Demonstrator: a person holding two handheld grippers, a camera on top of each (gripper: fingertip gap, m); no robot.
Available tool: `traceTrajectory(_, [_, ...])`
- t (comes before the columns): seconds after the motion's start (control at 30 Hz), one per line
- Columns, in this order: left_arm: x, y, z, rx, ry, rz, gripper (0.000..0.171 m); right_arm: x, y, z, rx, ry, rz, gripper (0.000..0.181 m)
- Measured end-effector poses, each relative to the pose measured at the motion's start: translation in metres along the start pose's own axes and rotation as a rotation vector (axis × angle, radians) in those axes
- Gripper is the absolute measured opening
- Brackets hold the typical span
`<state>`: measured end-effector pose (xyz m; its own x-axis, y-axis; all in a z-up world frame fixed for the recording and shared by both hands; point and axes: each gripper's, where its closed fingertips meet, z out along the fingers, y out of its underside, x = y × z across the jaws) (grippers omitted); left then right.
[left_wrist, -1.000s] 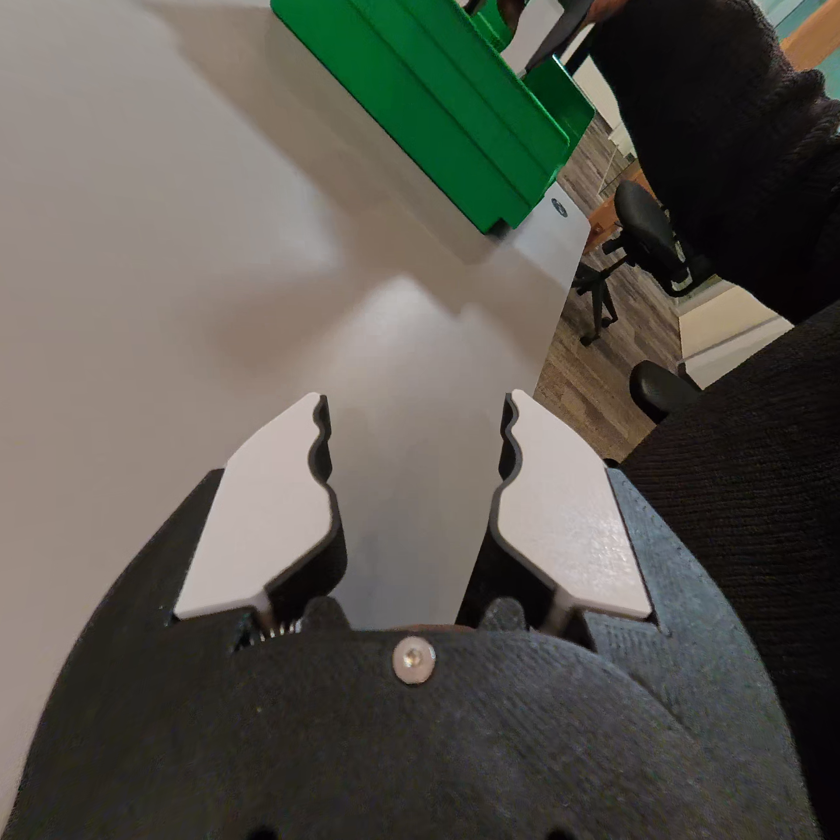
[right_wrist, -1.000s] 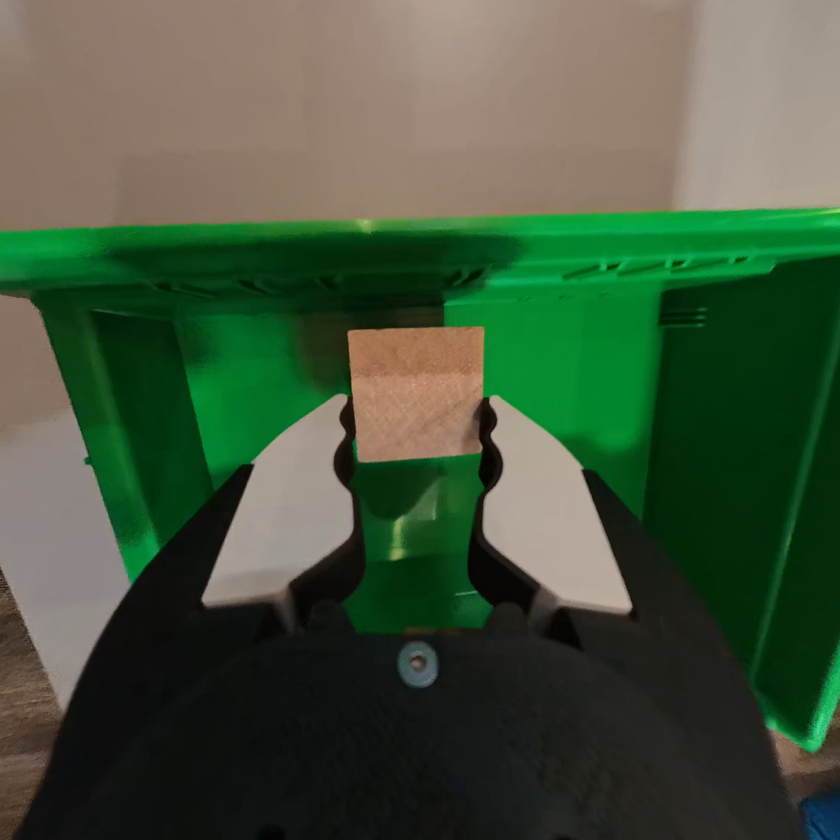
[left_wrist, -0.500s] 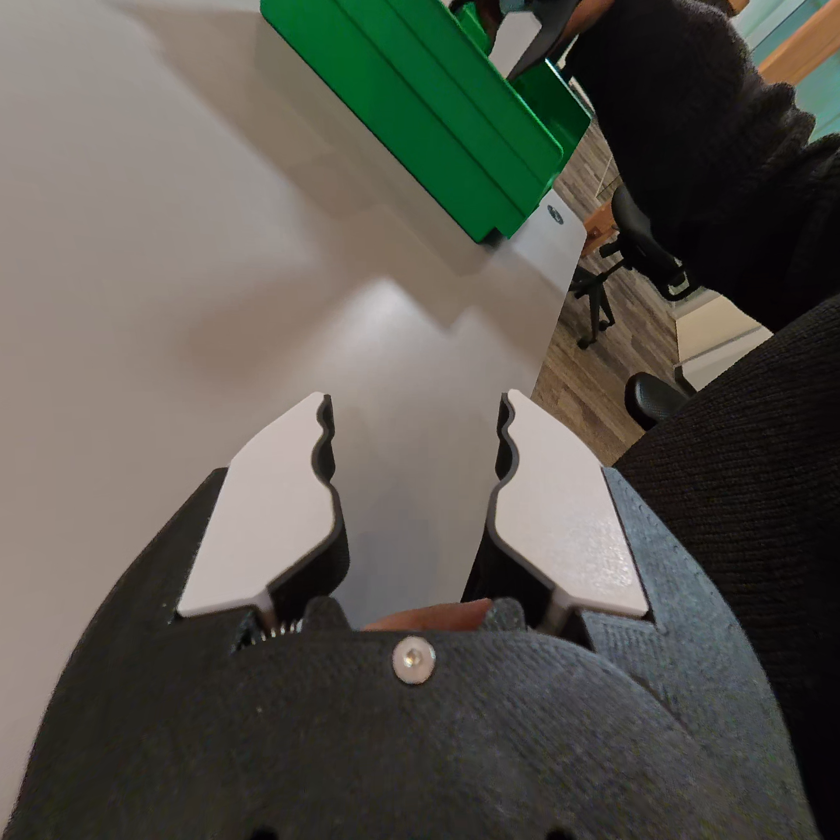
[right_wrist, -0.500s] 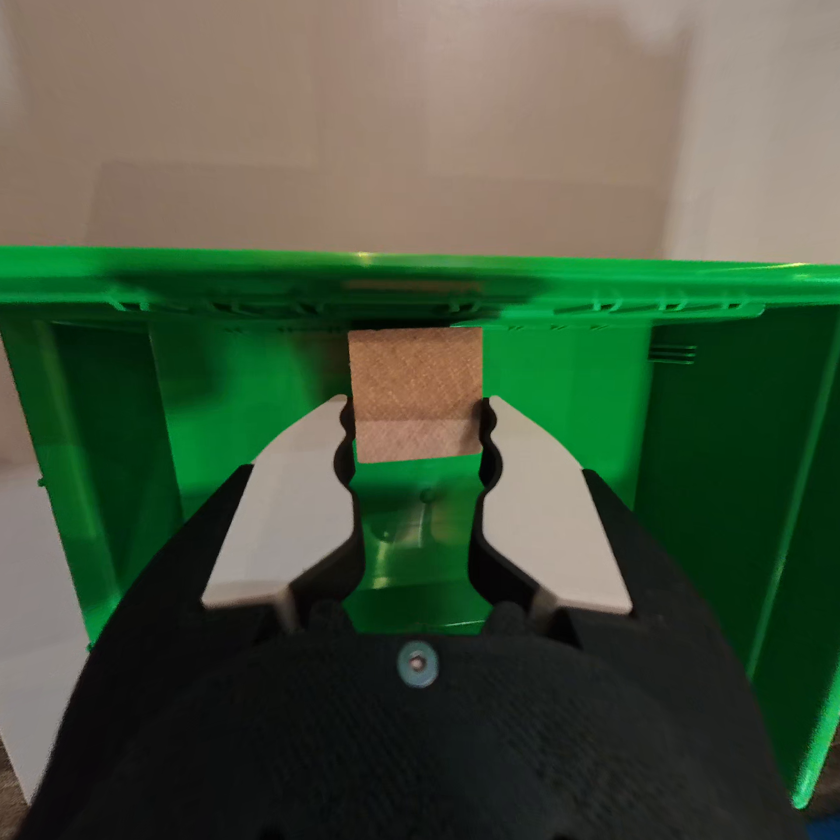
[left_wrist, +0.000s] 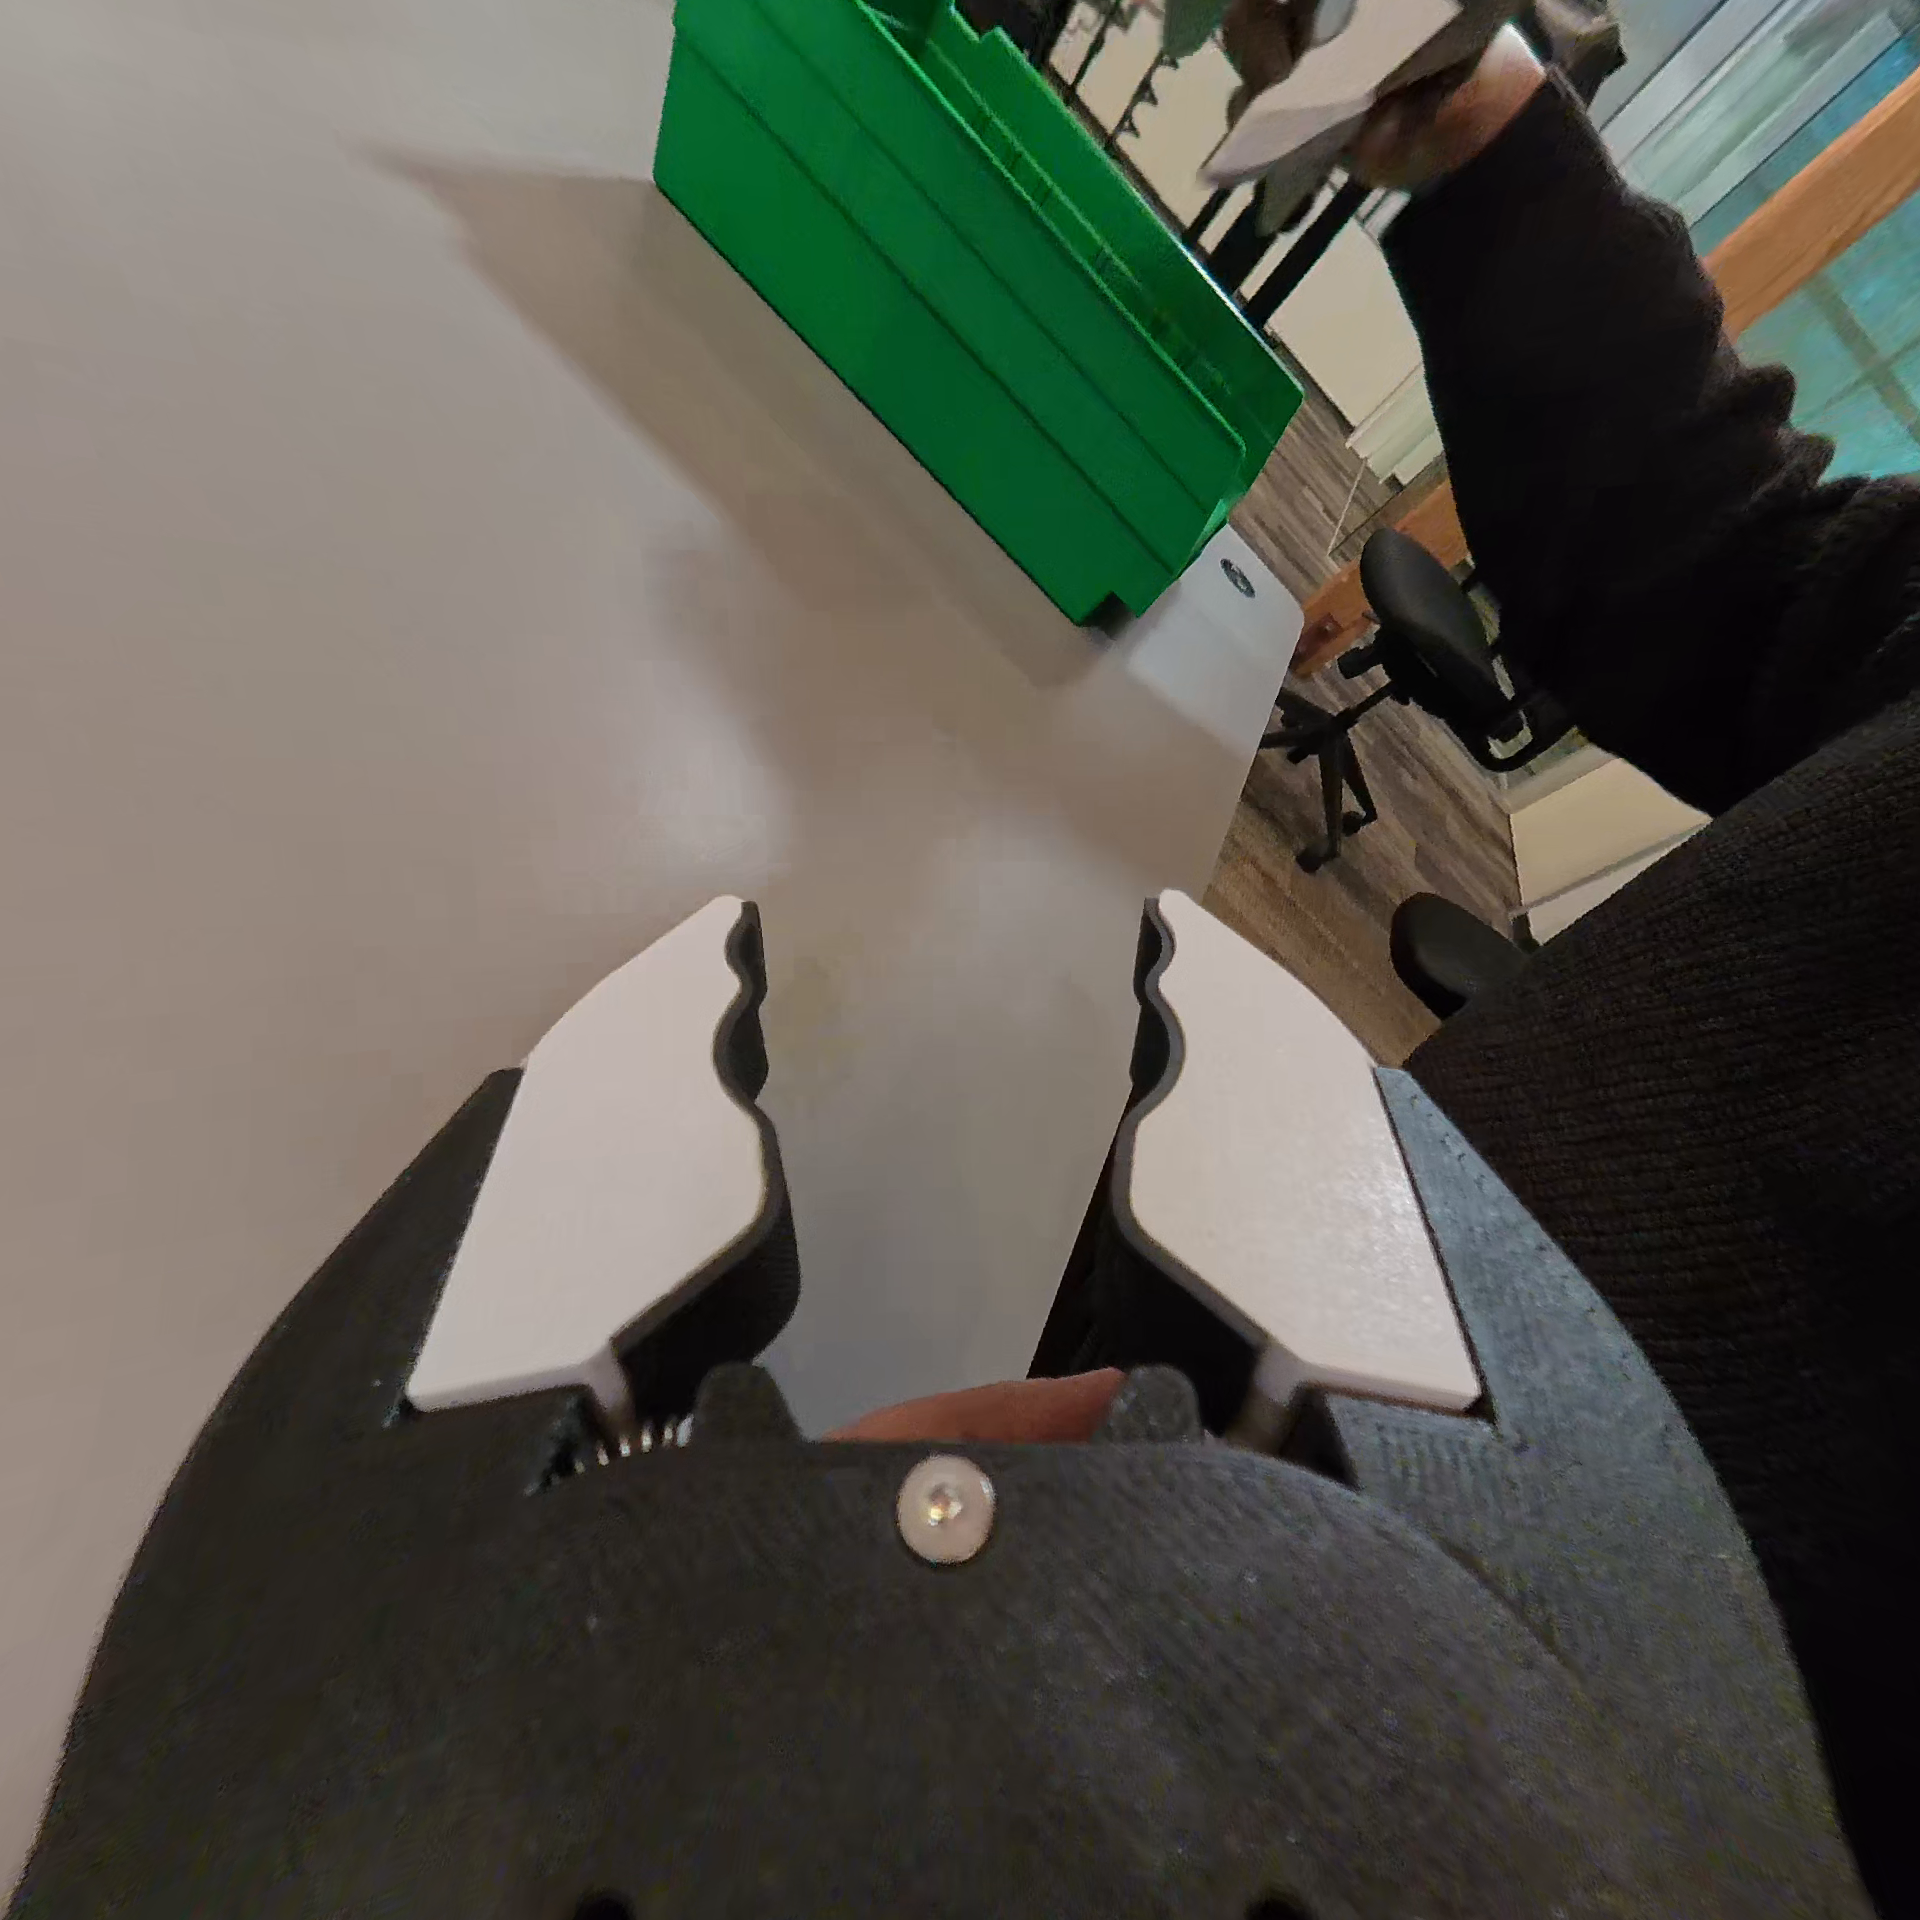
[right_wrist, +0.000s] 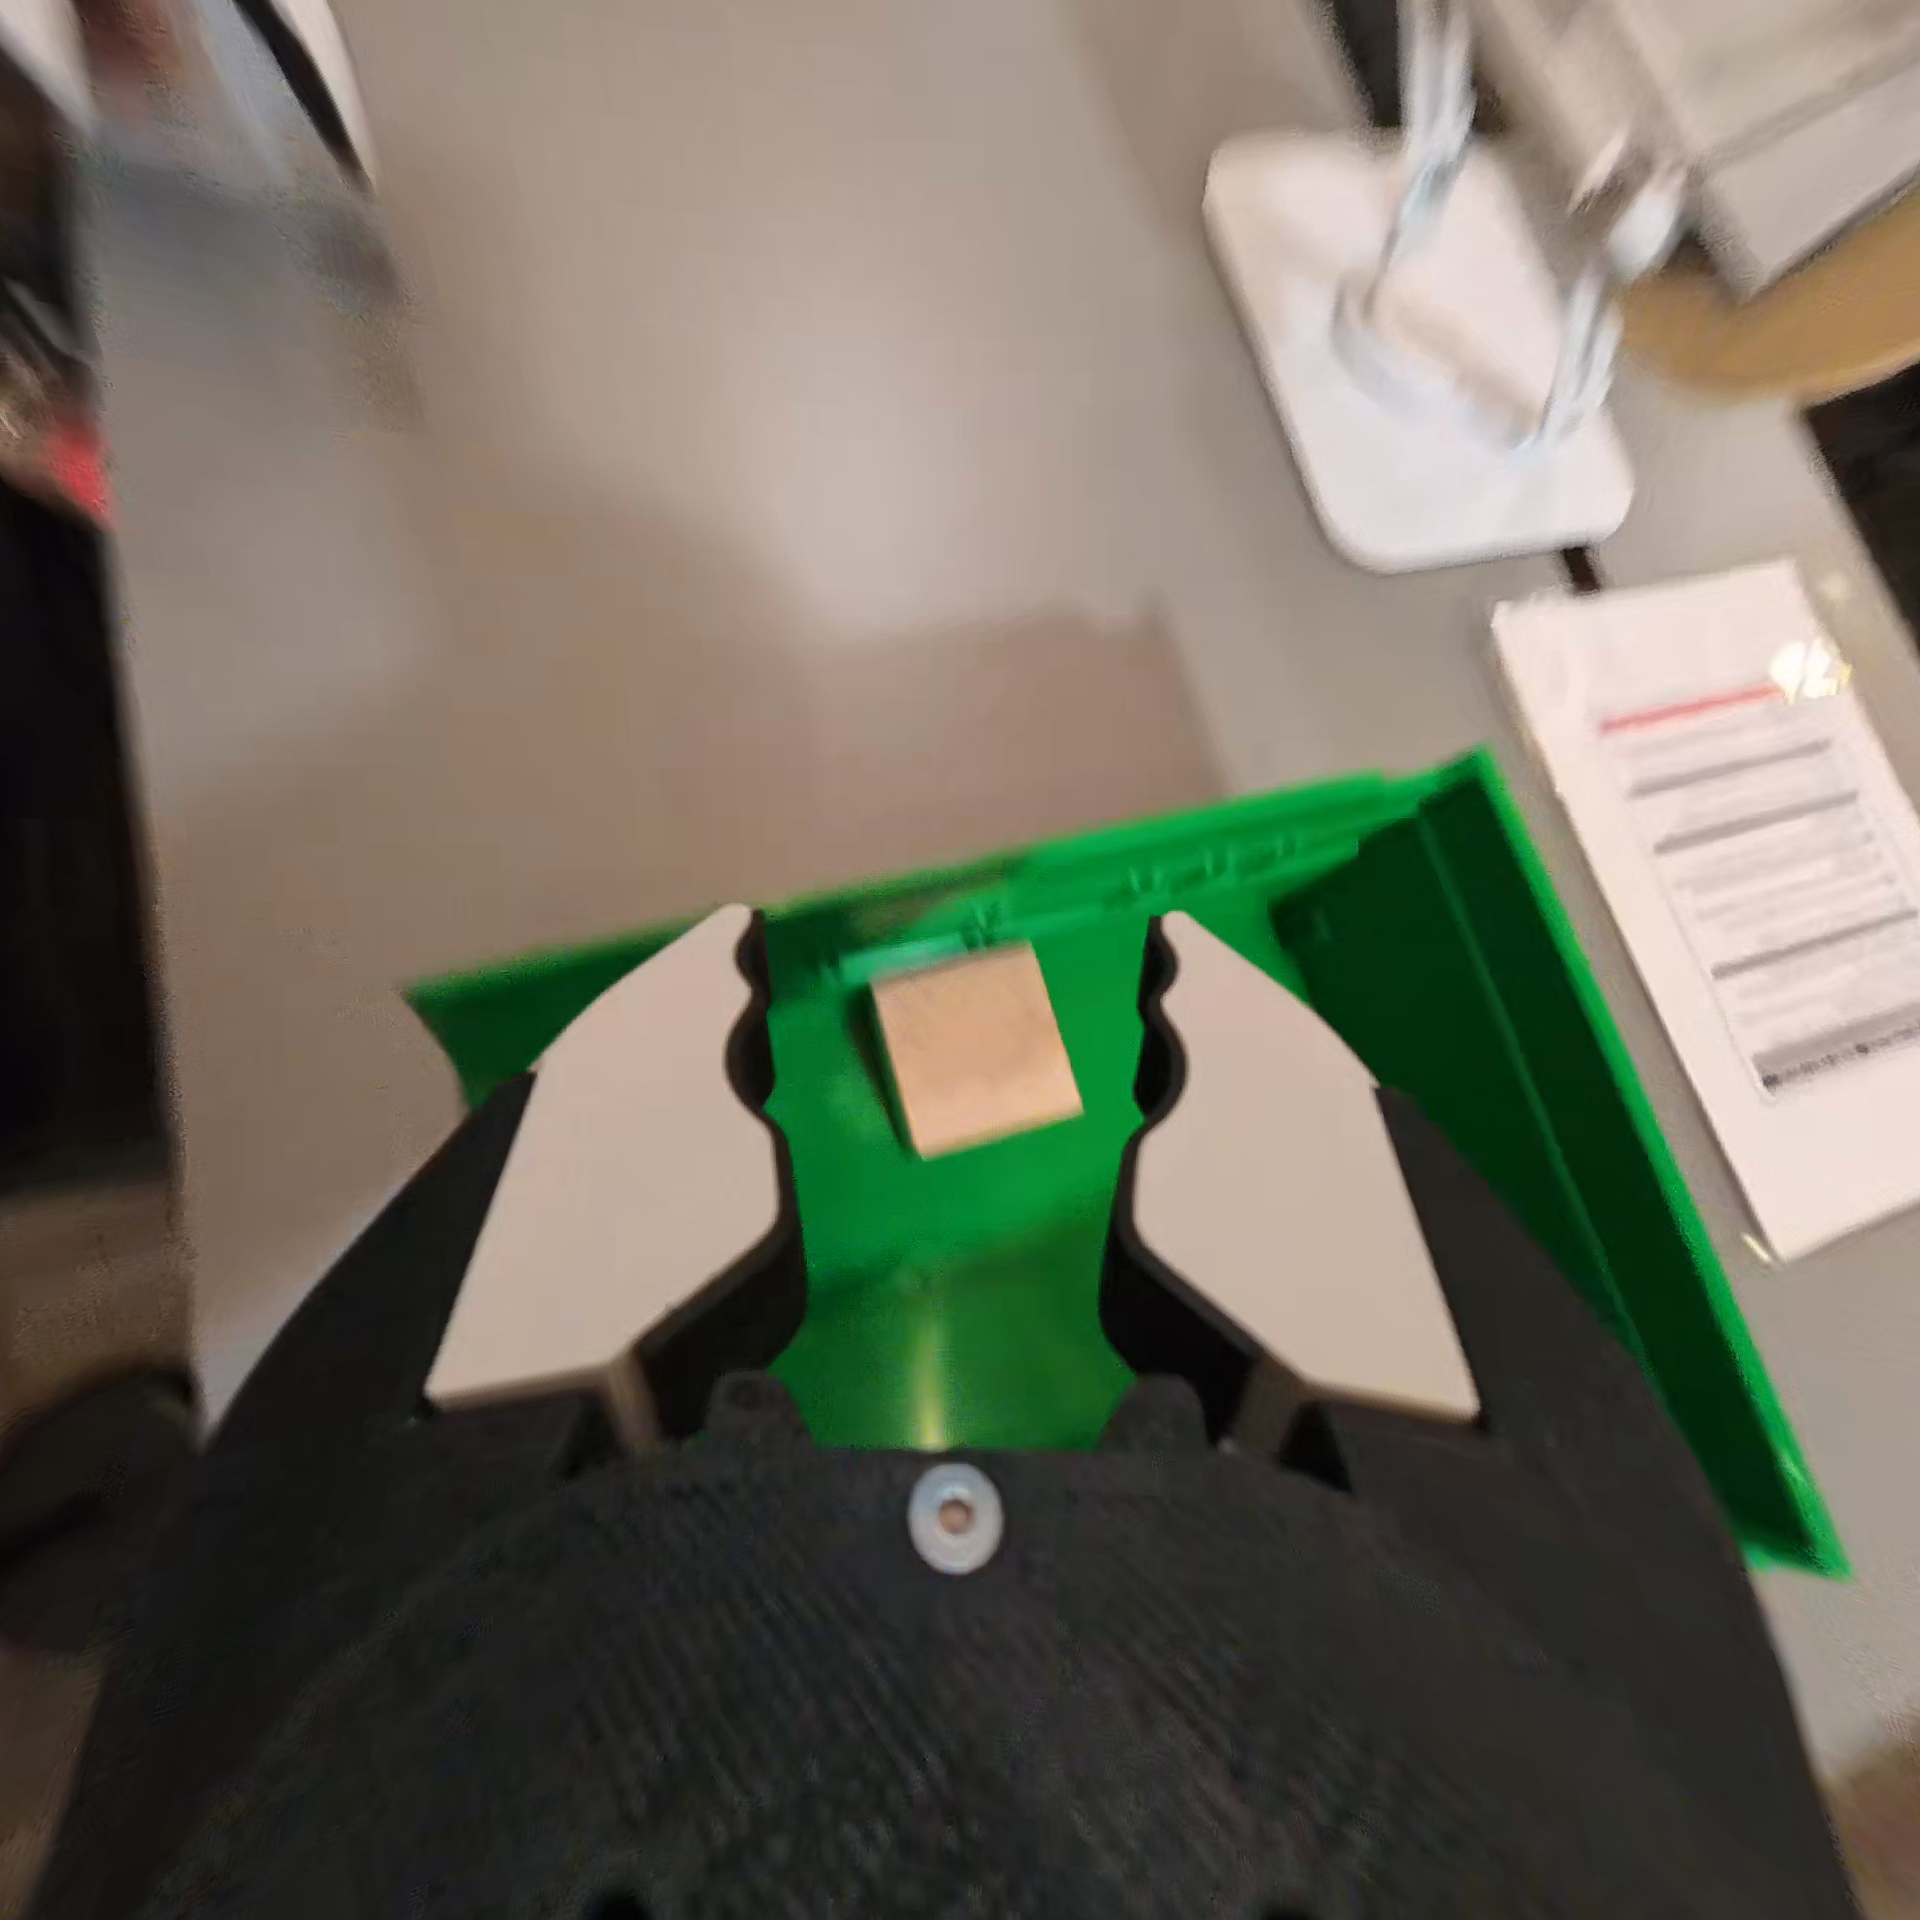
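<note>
Jaws on my right gripper (right_wrist: 951, 1023) are spread wide over the wooden block (right_wrist: 971, 1047) in the green bin (right_wrist: 1455, 1039) (bit blurry); left gripper (left_wrist: 945, 1023) gapes empty above the table (left_wrist: 312, 623).

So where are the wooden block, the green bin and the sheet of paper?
wooden block (right_wrist: 971, 1044), right wrist view, its top face.
green bin (right_wrist: 1538, 1122), right wrist view, its right wall.
sheet of paper (right_wrist: 1704, 894), right wrist view, its middle.

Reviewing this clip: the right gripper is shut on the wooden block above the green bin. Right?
Not quite. The right gripper is open; the block lies loose in the green bin, clear of both jaws, as the right wrist view shows.
</note>
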<state>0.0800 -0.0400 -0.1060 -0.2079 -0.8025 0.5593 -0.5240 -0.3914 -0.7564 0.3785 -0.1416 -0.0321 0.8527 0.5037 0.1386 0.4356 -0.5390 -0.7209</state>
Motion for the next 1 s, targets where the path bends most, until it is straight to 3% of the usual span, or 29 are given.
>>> traceTrajectory(0.1, [-0.004, -0.002, -0.006, 0.022, -0.014, -0.002, 0.070, -0.023, -0.066, -0.024, 0.348, -0.036, 0.164, 0.068])
traceTrajectory(0.2, [-0.008, -0.006, -0.018, 0.045, -0.047, 0.013, 0.070, -0.050, -0.112, -0.036, 0.604, -0.132, 0.400, 0.081])
traceTrajectory(0.3, [-0.004, -0.025, -0.046, 0.128, -0.018, -0.009, 0.076, -0.076, -0.134, -0.021, 0.686, -0.196, 0.577, 0.088])
traceTrajectory(0.4, [-0.013, -0.059, -0.100, 0.295, -0.033, -0.057, 0.075, -0.104, -0.146, 0.008, 0.673, -0.249, 0.639, 0.087])
traceTrajectory(0.47, [-0.030, -0.078, -0.144, 0.370, -0.136, -0.035, 0.074, -0.124, -0.157, 0.024, 0.663, -0.332, 0.658, 0.087])
traceTrajectory(0.53, [-0.051, -0.090, -0.187, 0.365, -0.275, 0.043, 0.074, -0.141, -0.167, 0.039, 0.642, -0.406, 0.672, 0.088])
traceTrajectory(0.63, [-0.095, -0.094, -0.246, 0.213, -0.503, 0.194, 0.073, -0.163, -0.178, 0.062, 0.603, -0.464, 0.649, 0.088])
traceTrajectory(0.77, [-0.167, -0.080, -0.302, -0.189, -0.703, 0.339, 0.075, -0.188, -0.186, 0.091, 0.535, -0.483, 0.582, 0.090])
traceTrajectory(0.9, [-0.220, -0.067, -0.320, -0.543, -0.740, 0.623, 0.071, -0.208, -0.194, 0.106, 0.497, -0.473, 0.517, 0.089])
traceTrajectory(1.0, [-0.254, -0.053, -0.326, -0.776, -0.726, 0.656, 0.065, -0.214, -0.197, 0.105, 0.503, -0.430, 0.484, 0.082])
